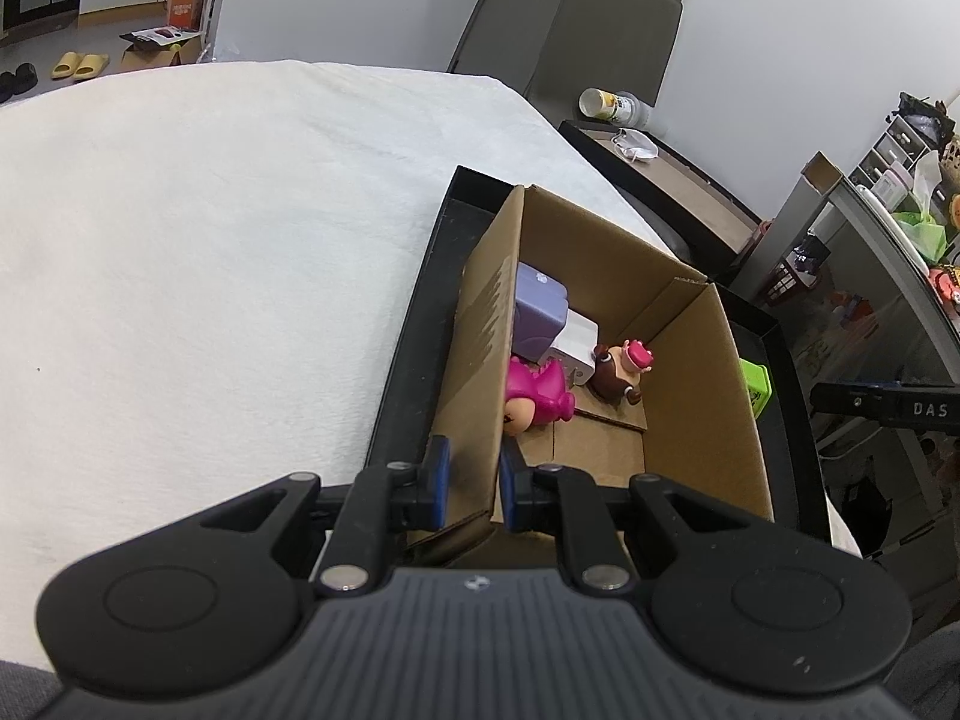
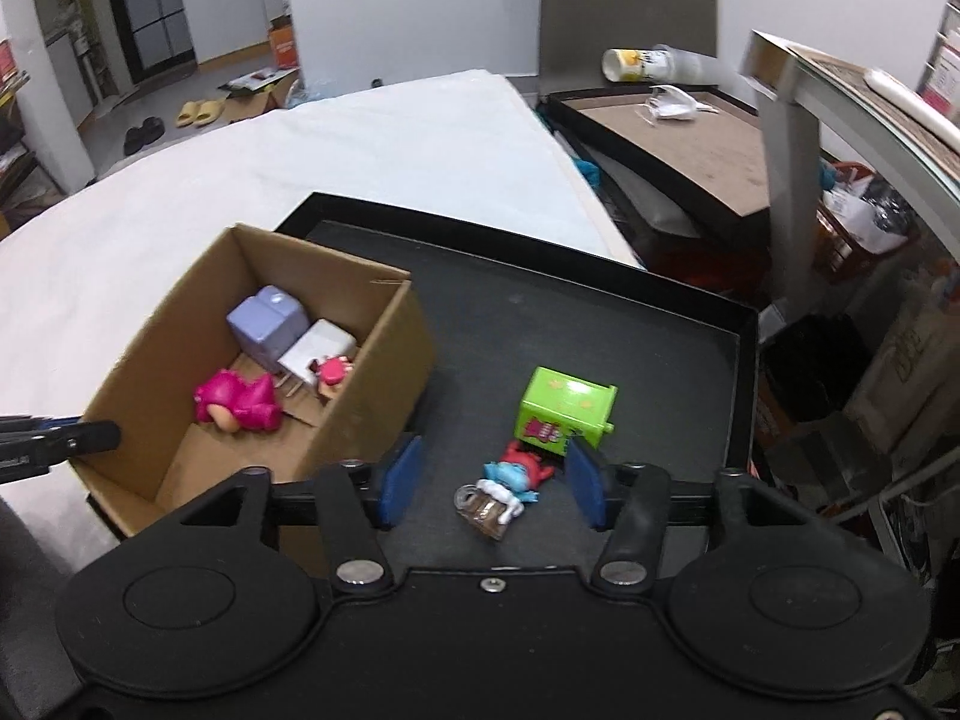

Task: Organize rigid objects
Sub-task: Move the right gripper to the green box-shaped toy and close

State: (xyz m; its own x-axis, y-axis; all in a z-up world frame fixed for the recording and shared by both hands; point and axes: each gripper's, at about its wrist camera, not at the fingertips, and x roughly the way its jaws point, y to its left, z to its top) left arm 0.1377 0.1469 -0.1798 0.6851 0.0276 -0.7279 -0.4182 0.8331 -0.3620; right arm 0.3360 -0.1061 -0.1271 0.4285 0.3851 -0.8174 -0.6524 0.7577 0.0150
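A cardboard box (image 1: pixel 690 408) (image 2: pixel 372 396) stands in a black tray (image 2: pixel 600 324) (image 1: pixel 420 312). In it lie a pink figure (image 1: pixel 537 390) (image 2: pixel 240 402), a purple block (image 1: pixel 540 312) (image 2: pixel 270 324), a white charger (image 1: pixel 573 342) (image 2: pixel 315 351) and a brown doll (image 1: pixel 618 369) (image 2: pixel 332 373). My left gripper (image 1: pixel 474 483) is shut on the box's left wall. My right gripper (image 2: pixel 489 483) is open above a blue smurf figure (image 2: pixel 510 483) on the tray, with a green box (image 2: pixel 564 411) (image 1: pixel 757 387) just beyond it.
The tray sits on a white cloth (image 1: pixel 210 252) (image 2: pixel 390 144). To the right are a low brown table (image 2: pixel 690 150) with a lying bottle (image 2: pixel 654 63) and a glass-topped shelf (image 2: pixel 870 108). Slippers (image 2: pixel 201 111) lie on the far floor.
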